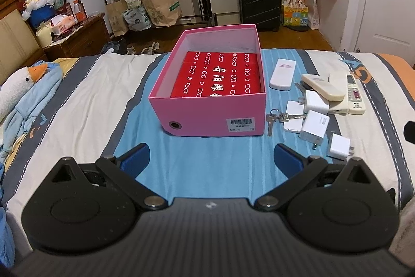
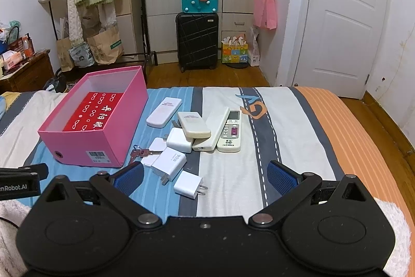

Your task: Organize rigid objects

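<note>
1. The pink box (image 1: 207, 105) stands on the bed (image 1: 85, 85), open at the top, with a red patterned package (image 1: 220, 74) lying inside it.
2. The left hand-held gripper (image 1: 211, 159) hovers just in front of the pink box, its jaws spread wide with nothing between them.
3. The right hand-held gripper (image 2: 205, 177) is likewise wide open and empty, held above the bed to the right of the pink box.
4. Right of the pink box lie the keys (image 1: 276, 118), several white chargers, the nearest being a small plug (image 2: 188, 184), and a cluster of remotes.
5. Only the right wrist view shows the buttoned remote (image 2: 230, 131) in full, and the bed's orange edge (image 2: 363, 147) far right of the pink box.
6. Only the left wrist view shows a goose plush (image 1: 23, 85) on the bed, well left of the pink box.
</note>
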`<state>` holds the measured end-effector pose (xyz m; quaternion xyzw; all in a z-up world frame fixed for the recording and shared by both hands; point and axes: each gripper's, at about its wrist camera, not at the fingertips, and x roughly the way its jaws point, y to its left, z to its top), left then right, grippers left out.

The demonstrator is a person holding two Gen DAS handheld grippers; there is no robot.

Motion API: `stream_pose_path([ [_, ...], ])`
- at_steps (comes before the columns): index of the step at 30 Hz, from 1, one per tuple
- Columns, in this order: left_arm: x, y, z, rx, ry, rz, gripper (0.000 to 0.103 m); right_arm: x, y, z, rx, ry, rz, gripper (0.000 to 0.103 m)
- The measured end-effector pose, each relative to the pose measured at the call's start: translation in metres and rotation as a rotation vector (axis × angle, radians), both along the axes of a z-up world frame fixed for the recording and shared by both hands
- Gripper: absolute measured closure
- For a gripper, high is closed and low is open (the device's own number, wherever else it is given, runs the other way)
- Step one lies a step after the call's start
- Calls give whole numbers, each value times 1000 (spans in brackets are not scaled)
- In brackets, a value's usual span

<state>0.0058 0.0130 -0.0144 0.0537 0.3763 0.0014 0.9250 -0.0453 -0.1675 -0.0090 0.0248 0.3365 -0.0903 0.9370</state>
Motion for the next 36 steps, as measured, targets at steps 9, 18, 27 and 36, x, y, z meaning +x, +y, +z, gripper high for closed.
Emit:
stream_pose_path([
  [9, -6, -4, 2, -11, -37, -15, 0, -5, 1, 5, -3, -25, -7, 1],
  [18, -8, -6, 2, -18, -42, -31, 0, -9, 1, 8, -2, -36, -9, 1],
  [27, -8, -6, 2, -22, -41, -32, 0, -11, 3, 10, -6, -41, -6, 1],
  [36, -8, -4, 2, -27, -40, -31, 0, -13, 3, 11, -2, -58, -18, 1],
])
